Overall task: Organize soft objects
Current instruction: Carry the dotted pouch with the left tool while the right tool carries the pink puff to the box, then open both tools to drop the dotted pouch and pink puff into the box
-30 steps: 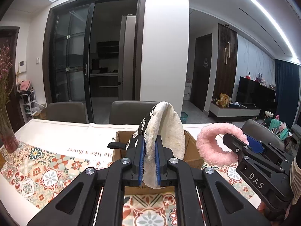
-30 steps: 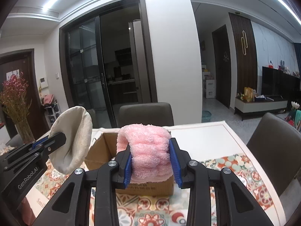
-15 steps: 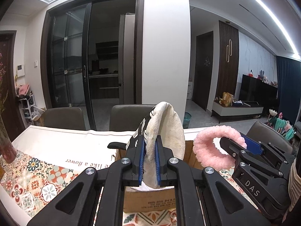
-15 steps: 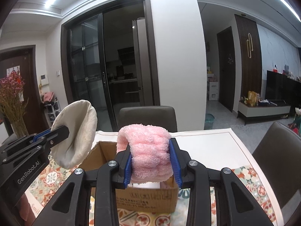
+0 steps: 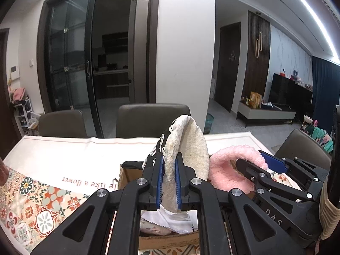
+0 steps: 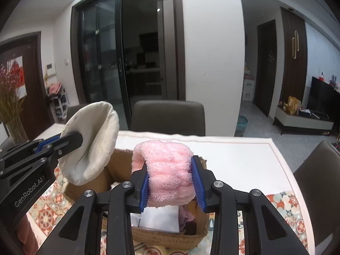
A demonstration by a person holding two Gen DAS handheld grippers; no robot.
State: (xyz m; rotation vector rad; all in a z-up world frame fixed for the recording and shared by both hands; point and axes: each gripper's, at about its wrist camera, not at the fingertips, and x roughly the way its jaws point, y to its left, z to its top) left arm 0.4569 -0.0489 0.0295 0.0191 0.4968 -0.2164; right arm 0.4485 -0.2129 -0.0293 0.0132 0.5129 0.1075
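My left gripper [image 5: 169, 182] is shut on a cream cloth item with a black pattern [image 5: 187, 148] and holds it above an open cardboard box [image 5: 170, 239]. It also shows in the right wrist view [image 6: 91, 146]. My right gripper [image 6: 172, 182] is shut on a fluffy pink headband [image 6: 167, 170] over the same box [image 6: 170, 238]. The headband shows beside the cream cloth in the left wrist view [image 5: 231, 170]. White and pink fabric [image 6: 157, 218] lies inside the box.
The box sits on a table with a patterned tile cloth [image 5: 38, 204] and a white runner [image 6: 240, 159]. Dark chairs [image 5: 148, 119] stand along the far edge and at the right [image 6: 318, 189]. A vase of dried flowers [image 6: 10, 114] stands far left.
Both grippers have moved forward and down over the box with their items still held. The box interior with white and pink fabric has come into view.
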